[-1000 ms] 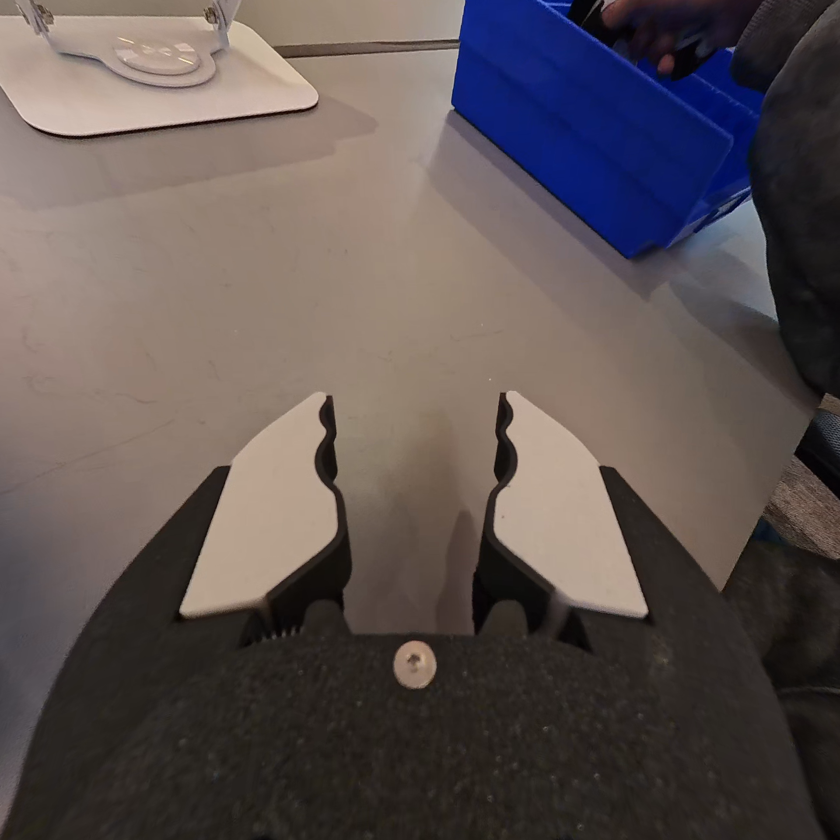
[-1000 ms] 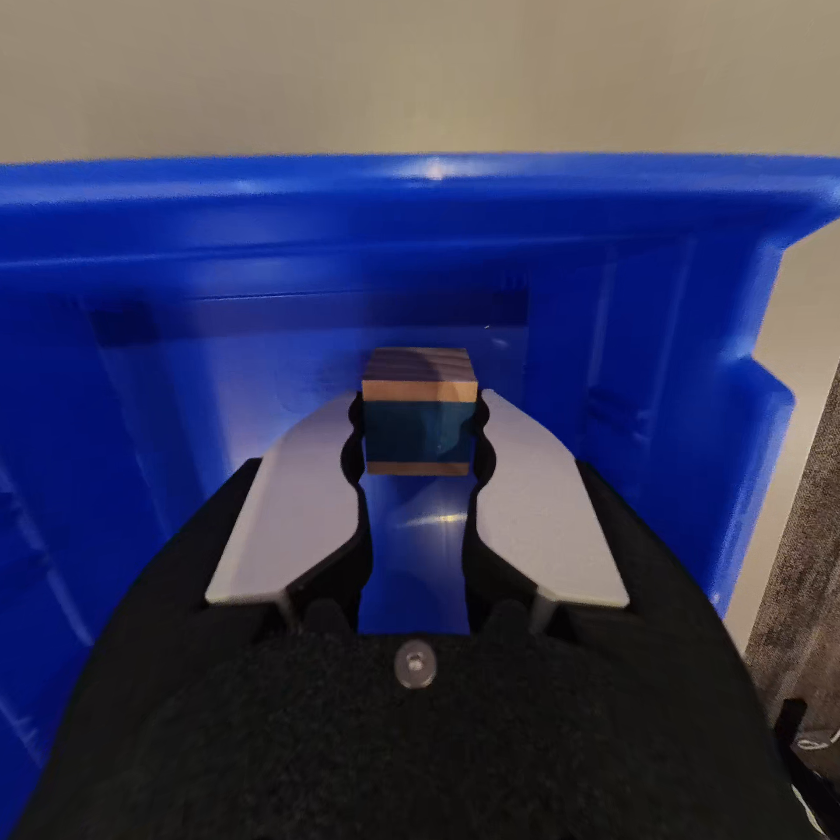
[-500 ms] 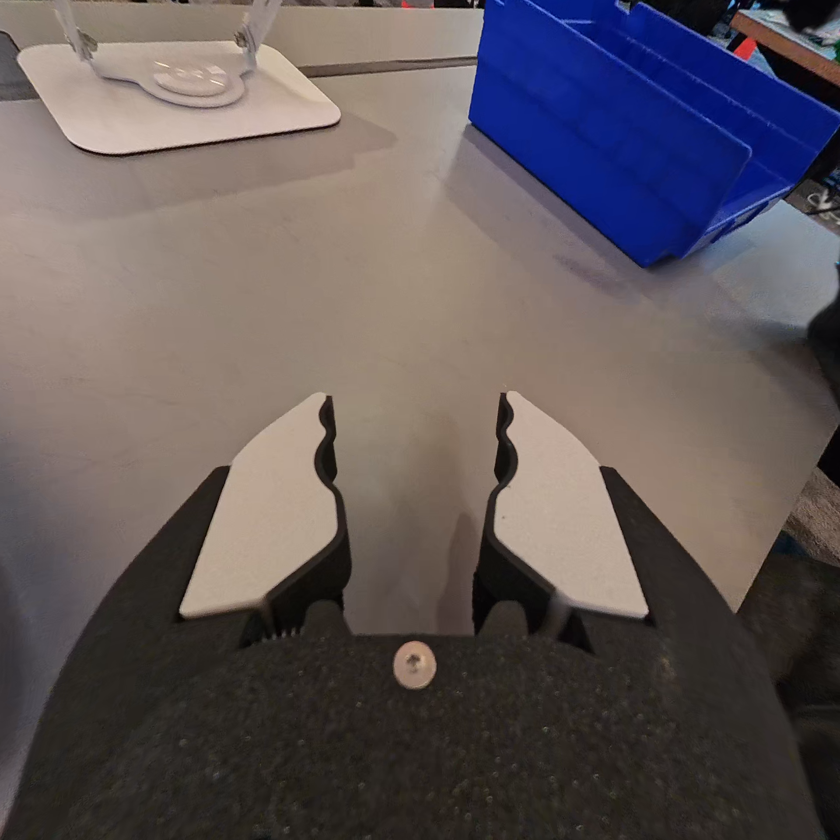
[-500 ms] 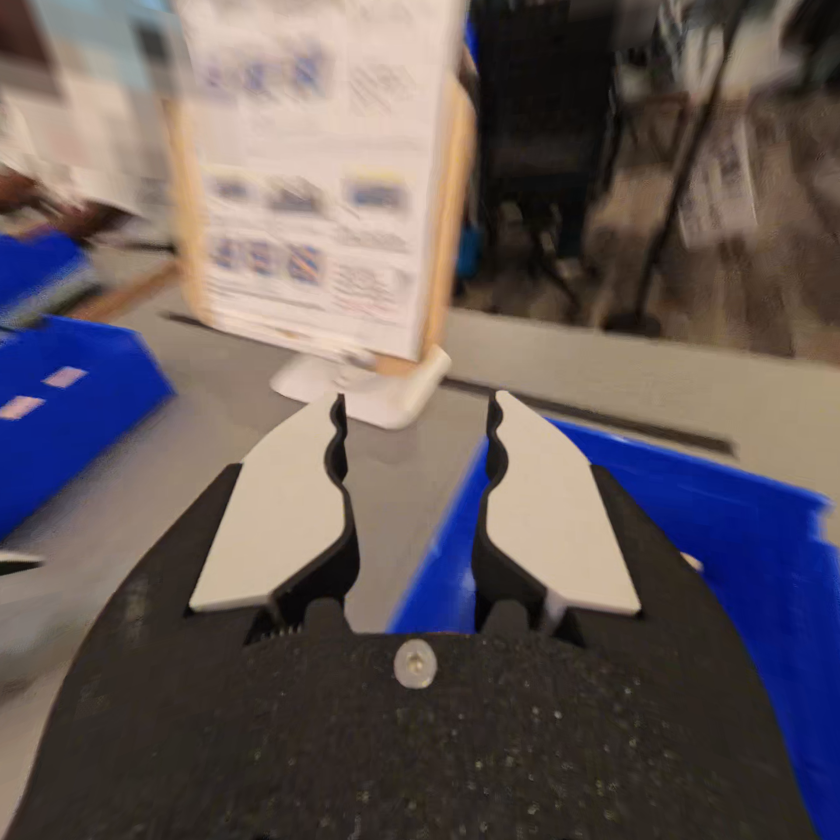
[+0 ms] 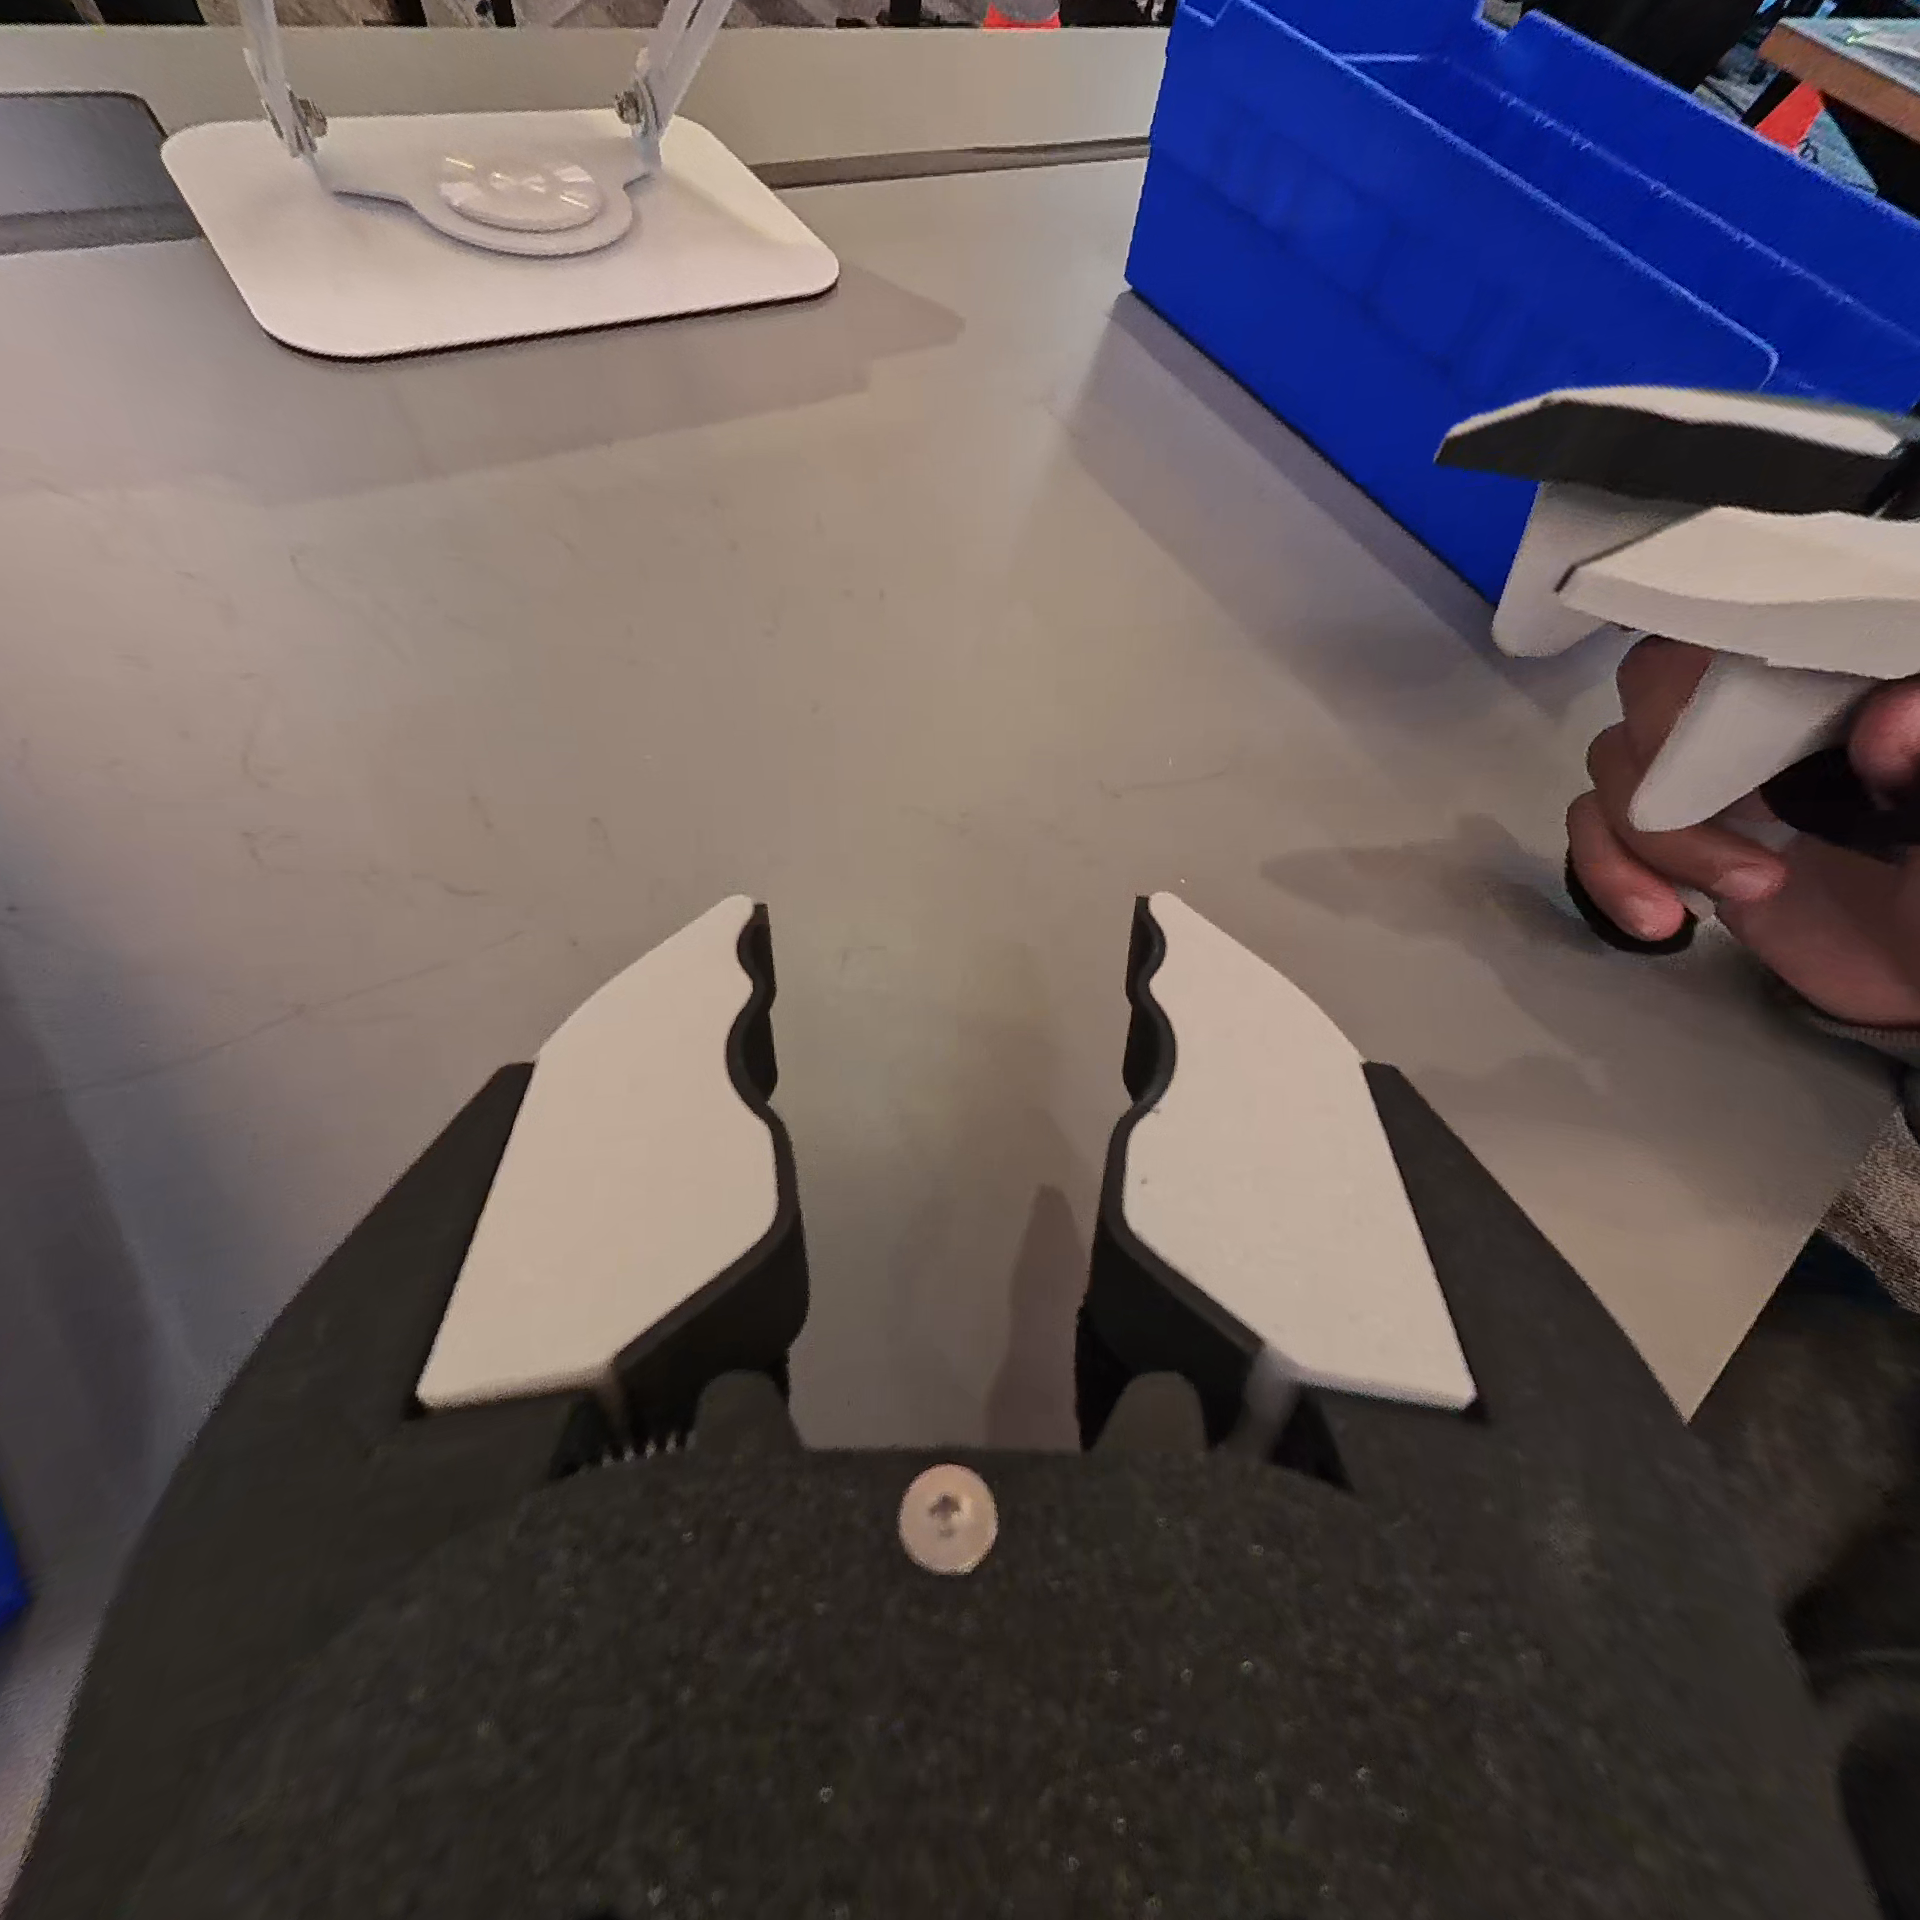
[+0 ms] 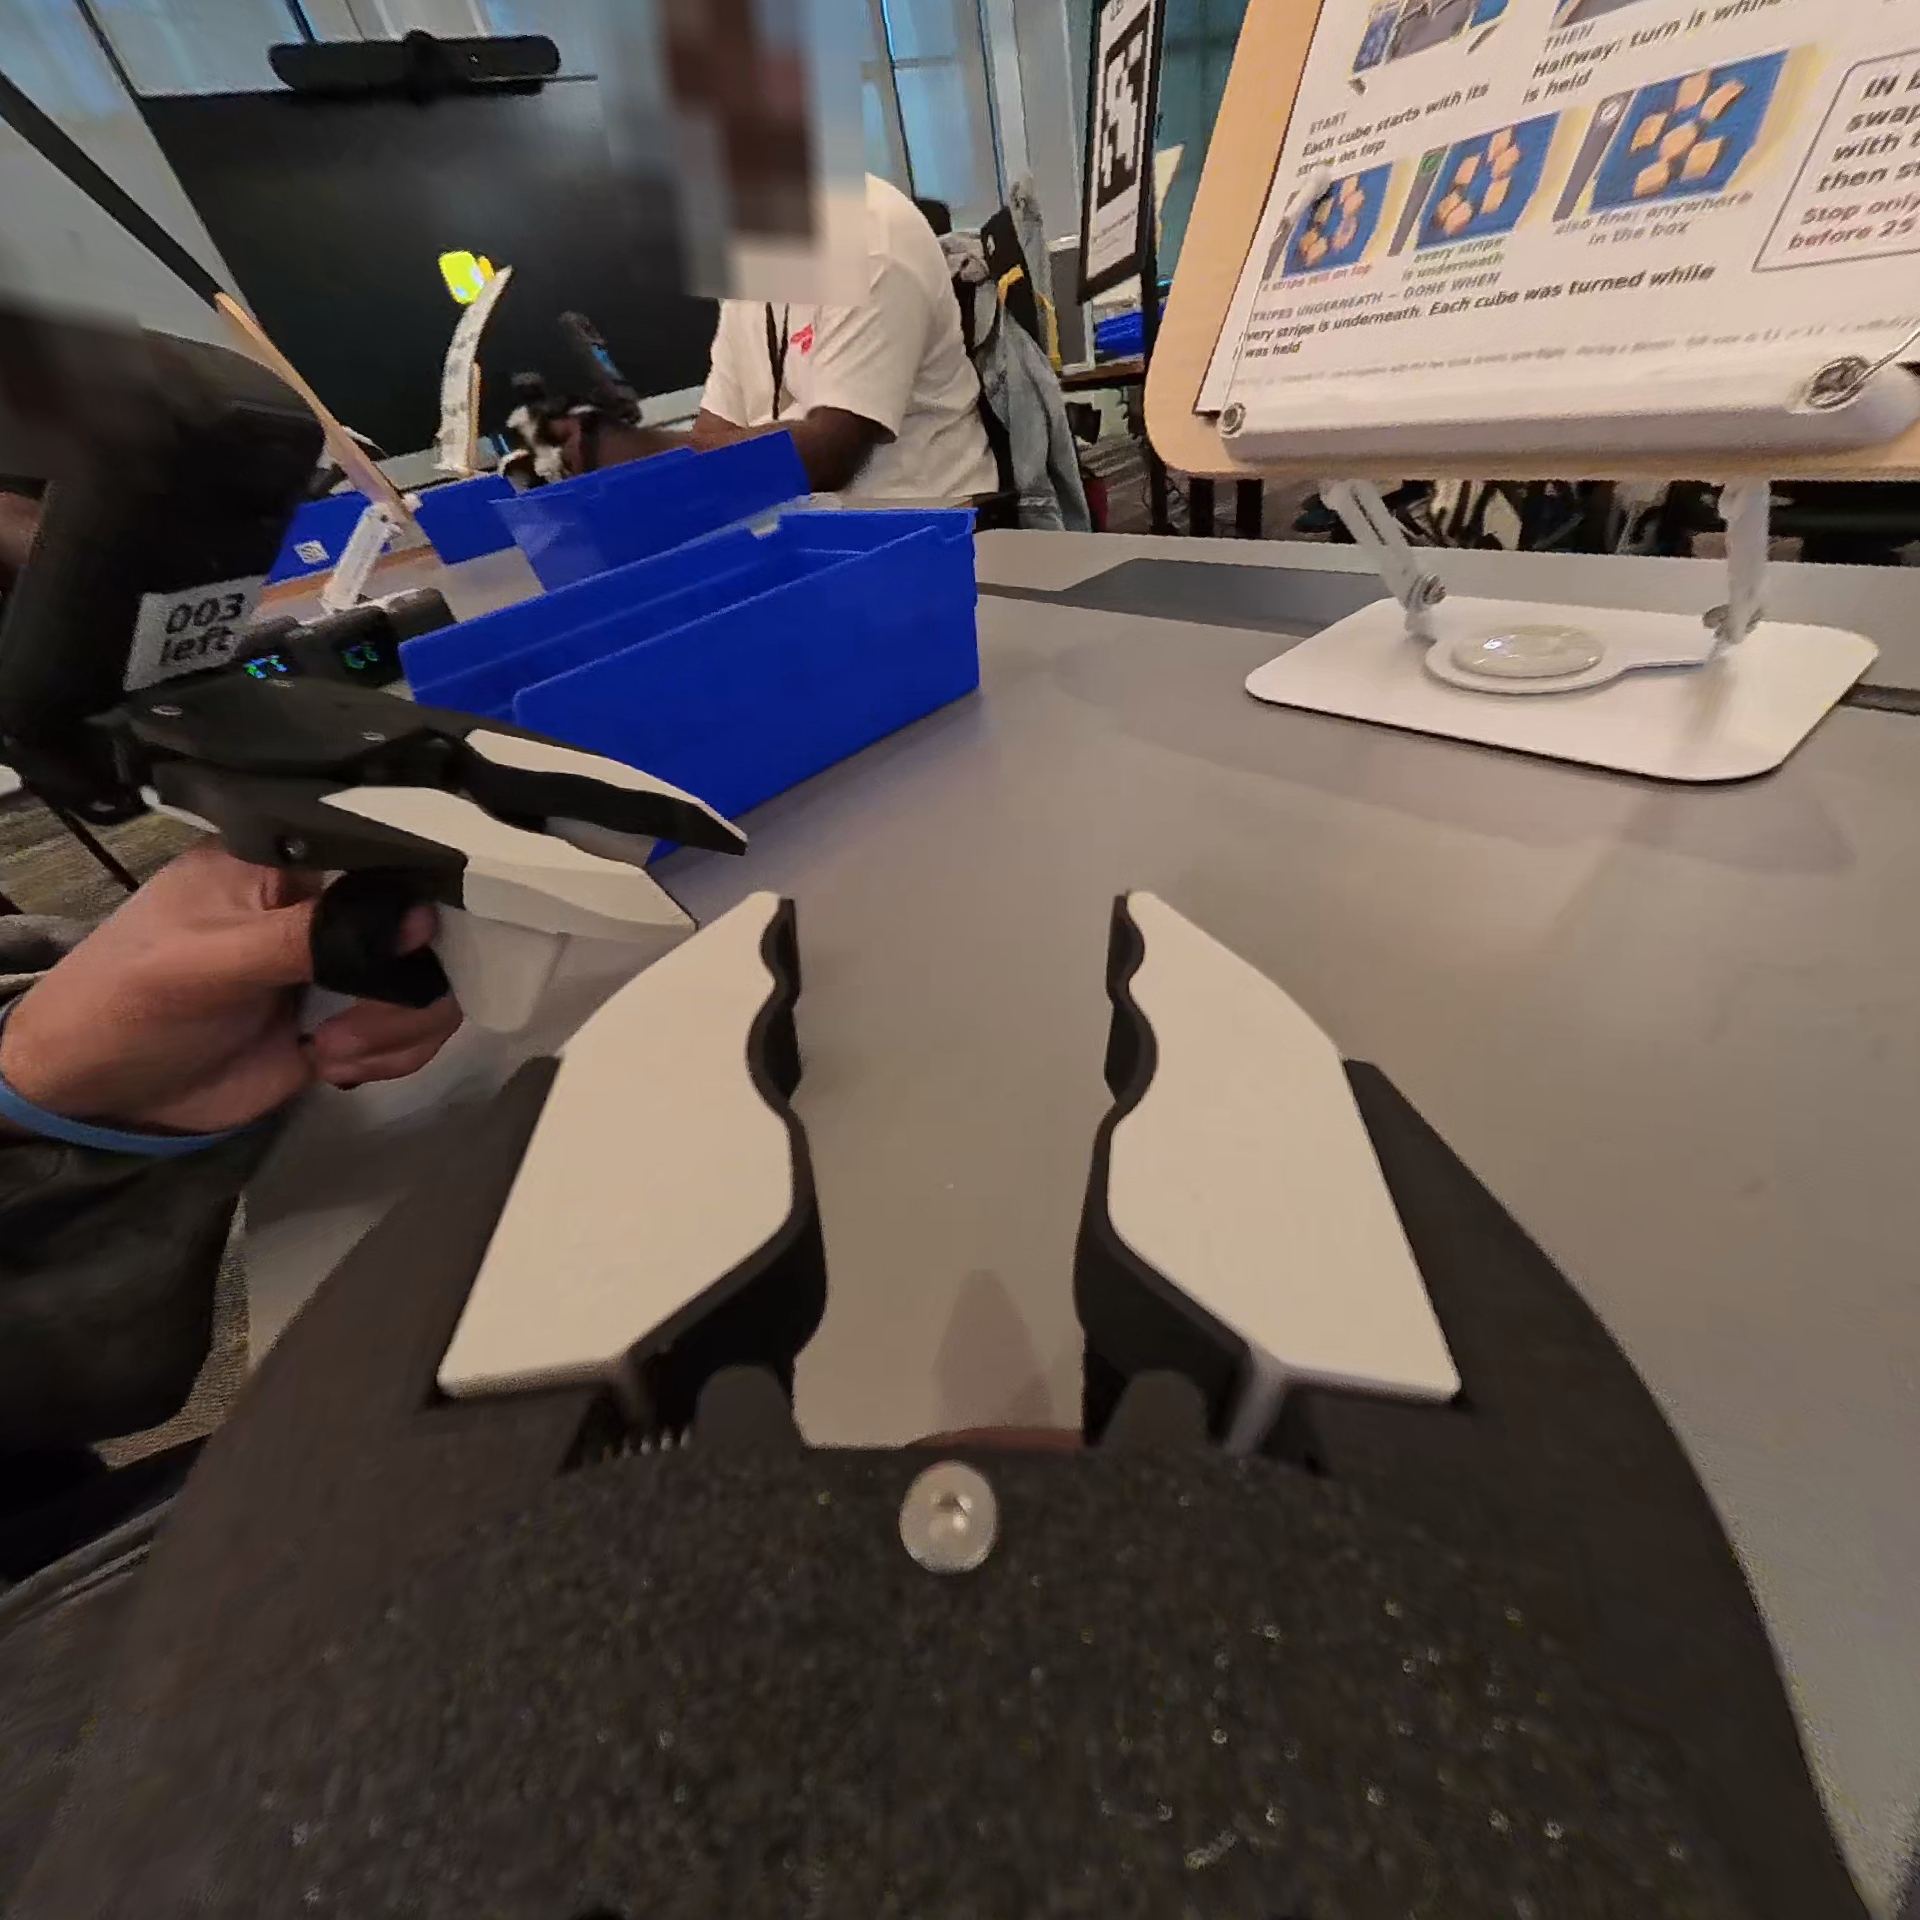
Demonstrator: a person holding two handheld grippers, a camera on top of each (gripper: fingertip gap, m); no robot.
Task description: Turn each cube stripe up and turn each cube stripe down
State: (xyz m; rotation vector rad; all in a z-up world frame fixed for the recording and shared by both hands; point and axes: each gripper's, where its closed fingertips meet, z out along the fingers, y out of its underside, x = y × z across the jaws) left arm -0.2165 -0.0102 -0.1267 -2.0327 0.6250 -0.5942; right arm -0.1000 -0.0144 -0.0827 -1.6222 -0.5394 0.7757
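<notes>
No cube shows in either view. My left gripper is open and empty, low over the bare grey table. My right gripper is also open and empty over the table. In the left wrist view the right gripper comes in from the right edge in a hand, in front of a blue bin whose inside is hidden. In the right wrist view the left gripper shows at the left in a hand, with its jaws apart.
A white stand base stands at the back of the table and holds a tilted instruction board. More blue bins stand at the table's left end. A person in a white shirt sits at another table behind. The table edge runs near right.
One second ago my right gripper was shut on a striped cube inside the blue bin. It has let go, left the bin and swung over the table. My left gripper stayed open.
</notes>
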